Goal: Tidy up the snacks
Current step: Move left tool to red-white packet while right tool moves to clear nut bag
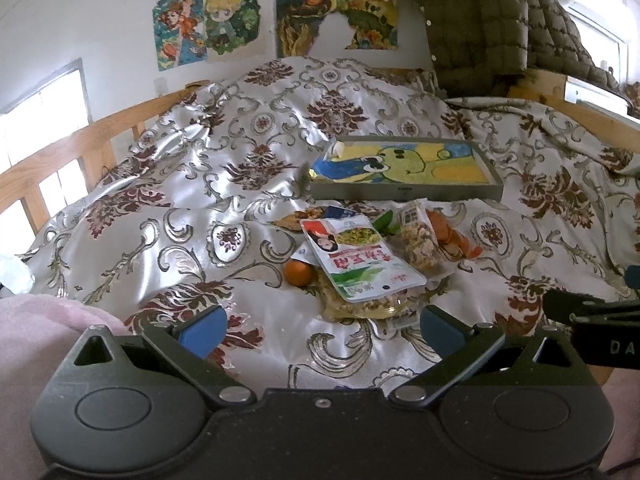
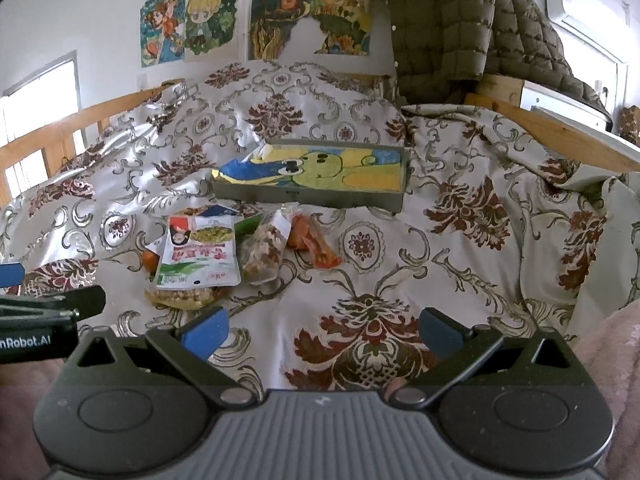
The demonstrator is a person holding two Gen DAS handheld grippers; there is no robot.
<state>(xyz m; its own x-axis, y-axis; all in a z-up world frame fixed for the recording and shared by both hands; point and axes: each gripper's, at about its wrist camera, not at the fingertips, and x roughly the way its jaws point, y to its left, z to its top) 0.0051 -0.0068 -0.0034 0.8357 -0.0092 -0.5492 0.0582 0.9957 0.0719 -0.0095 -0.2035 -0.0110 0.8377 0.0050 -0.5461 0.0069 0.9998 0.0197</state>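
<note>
Both tongs, left and right, gape wide, empty, above the bedspread; snack packets lie ahead, before the tray.

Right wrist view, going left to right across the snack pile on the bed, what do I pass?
Small orange fruit → white and green snack packet → clear bag of mixed nuts → orange wrapper. The tray lies farther back, beyond the pile.
</note>
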